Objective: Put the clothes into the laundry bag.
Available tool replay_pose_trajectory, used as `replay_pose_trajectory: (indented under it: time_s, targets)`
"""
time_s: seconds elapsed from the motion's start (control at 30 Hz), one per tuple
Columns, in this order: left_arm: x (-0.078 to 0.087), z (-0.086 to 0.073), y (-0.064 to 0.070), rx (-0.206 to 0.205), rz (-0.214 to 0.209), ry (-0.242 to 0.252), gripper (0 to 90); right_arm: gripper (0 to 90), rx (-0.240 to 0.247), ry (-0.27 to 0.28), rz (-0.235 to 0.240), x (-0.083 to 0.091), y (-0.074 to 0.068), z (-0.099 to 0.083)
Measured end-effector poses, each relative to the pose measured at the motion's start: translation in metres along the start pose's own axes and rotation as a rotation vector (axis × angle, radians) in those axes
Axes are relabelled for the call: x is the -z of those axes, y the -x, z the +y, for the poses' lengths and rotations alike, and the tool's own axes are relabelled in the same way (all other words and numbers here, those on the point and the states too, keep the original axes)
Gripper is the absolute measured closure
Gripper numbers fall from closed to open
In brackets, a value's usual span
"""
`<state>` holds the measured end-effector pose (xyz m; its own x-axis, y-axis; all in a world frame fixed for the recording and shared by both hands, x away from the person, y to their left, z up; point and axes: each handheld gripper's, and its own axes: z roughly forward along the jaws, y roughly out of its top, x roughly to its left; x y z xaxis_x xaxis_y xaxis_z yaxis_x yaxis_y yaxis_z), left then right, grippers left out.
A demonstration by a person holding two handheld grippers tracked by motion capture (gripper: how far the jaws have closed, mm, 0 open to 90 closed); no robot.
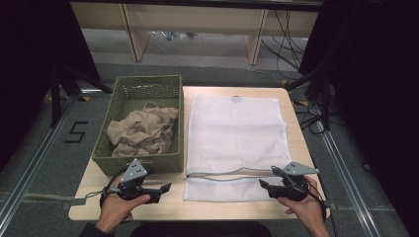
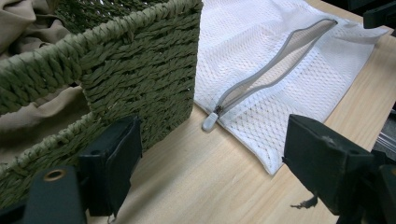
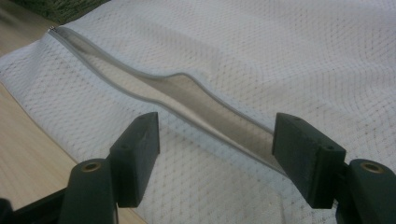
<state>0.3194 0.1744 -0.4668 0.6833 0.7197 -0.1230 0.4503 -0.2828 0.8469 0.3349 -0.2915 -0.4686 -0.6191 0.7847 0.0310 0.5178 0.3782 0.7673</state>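
A: Where is the white mesh laundry bag (image 1: 236,138)?

B: Flat on the wooden tabletop (image 1: 296,128), just to the right of the green woven basket (image 1: 170,89). Its near edge lies close to the person's side, and the grey zipper (image 1: 227,173) runs across it near that edge.

A: Is the zipper closed?

B: No, it gapes. In the right gripper view the zipper's (image 3: 154,81) two edges curve apart. The zipper pull (image 2: 208,122) sits at the end nearest the basket (image 2: 140,70), resting on the wood at the bag's (image 2: 261,70) corner.

A: And the left tool (image 1: 160,189)?

B: Held low over the tabletop in front of the basket's near wall, its jaws spread wide with nothing between them. In its own view the left tool (image 2: 210,163) looks past the basket corner toward the zipper pull.

A: The right tool (image 1: 264,185)?

B: Also spread wide and gripping nothing. It is at the bag's near right part, and in its own view the right tool (image 3: 215,140) has the mesh bag (image 3: 280,56) and the open zipper lying between and beyond its jaws.

A: What is in the basket?

B: A crumpled beige garment (image 1: 143,131), bunched loosely inside.
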Motion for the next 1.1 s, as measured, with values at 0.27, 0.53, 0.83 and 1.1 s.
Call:
replay_pose_trajectory:
  time_s: [0.27, 0.53, 0.83, 1.1]
  targets:
    - [0.0, 0.0, 0.0, -0.004, 0.003, 0.001, 19.4, 33.4, 0.007, 0.006, -0.016, 0.001, 0.0, 0.001]
    - [0.0, 0.0, 0.0, 0.009, 0.017, -0.007, 19.4, 33.5, 0.024, 0.017, -0.028, -0.003, 0.002, 0.004]
    - [0.002, -0.001, 0.0, 0.003, 0.021, -0.009, 19.1, 39.5, 0.107, -0.016, -0.065, -0.023, 0.011, 0.018]
    - [0.0, -0.001, -0.001, -0.003, 0.024, -0.015, 18.8, 54.4, 0.269, -0.098, -0.034, -0.048, 0.009, 0.031]
